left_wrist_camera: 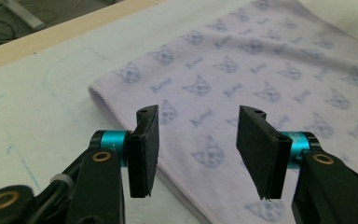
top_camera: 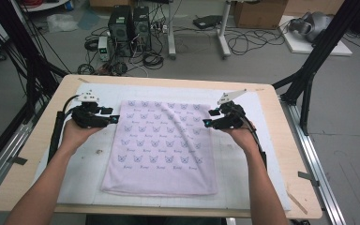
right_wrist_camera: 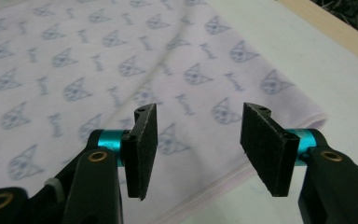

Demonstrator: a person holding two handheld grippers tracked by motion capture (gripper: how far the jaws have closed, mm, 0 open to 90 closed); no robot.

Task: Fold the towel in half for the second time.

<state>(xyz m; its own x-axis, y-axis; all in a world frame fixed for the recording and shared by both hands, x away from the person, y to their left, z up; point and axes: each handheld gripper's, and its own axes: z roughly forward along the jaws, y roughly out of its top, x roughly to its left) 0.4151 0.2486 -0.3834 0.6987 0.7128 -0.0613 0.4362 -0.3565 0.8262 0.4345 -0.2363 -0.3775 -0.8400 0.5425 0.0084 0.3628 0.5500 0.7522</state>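
A pale pink towel [top_camera: 161,145] printed with small cat faces lies folded flat in the middle of the white mat. My left gripper [top_camera: 114,116] hovers at the towel's far left edge, jaws apart with nothing between them. In the left gripper view the towel [left_wrist_camera: 261,79] lies below and beyond the black pads [left_wrist_camera: 144,149]. My right gripper [top_camera: 207,118] hovers at the towel's far right edge, also open and empty. In the right gripper view the towel [right_wrist_camera: 98,70] and its edge lie under the spread pads [right_wrist_camera: 265,149].
A white mat [top_camera: 243,178] covers the wooden table [top_camera: 290,197]. Black frame poles stand at both sides. Computer towers [top_camera: 129,23], cables and a cardboard box [top_camera: 258,11] sit on the floor beyond the table's far edge.
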